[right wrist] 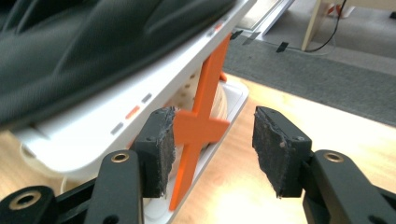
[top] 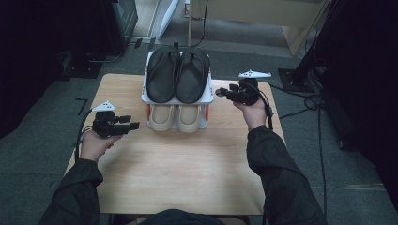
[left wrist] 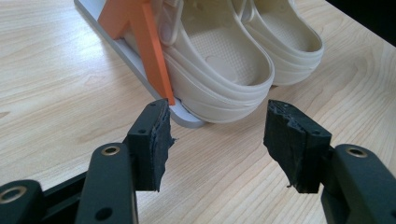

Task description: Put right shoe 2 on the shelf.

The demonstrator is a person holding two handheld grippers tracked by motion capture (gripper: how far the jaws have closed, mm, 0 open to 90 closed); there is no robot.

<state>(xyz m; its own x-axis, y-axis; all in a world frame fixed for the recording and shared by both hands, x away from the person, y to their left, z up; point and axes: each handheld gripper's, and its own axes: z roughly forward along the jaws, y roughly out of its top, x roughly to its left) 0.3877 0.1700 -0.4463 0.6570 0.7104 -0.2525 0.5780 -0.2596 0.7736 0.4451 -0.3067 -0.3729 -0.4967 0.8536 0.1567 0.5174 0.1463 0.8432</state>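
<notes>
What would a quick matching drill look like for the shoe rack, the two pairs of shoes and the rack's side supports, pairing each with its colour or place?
Things:
1. black sandals
2. beige clogs
3. side supports
4. left gripper

Places, colours, states:
A. orange
B. lower shelf of the rack
C. open, holding nothing, left of the rack
D. upper shelf

Pairs: 1-D, 2-B, 3-A, 4-C

A lab-like recording room is showing: grey carpet floor (top: 42,117), trailing black cables (top: 319,126), dark equipment stands (top: 309,61), light wooden table (top: 187,164).
</notes>
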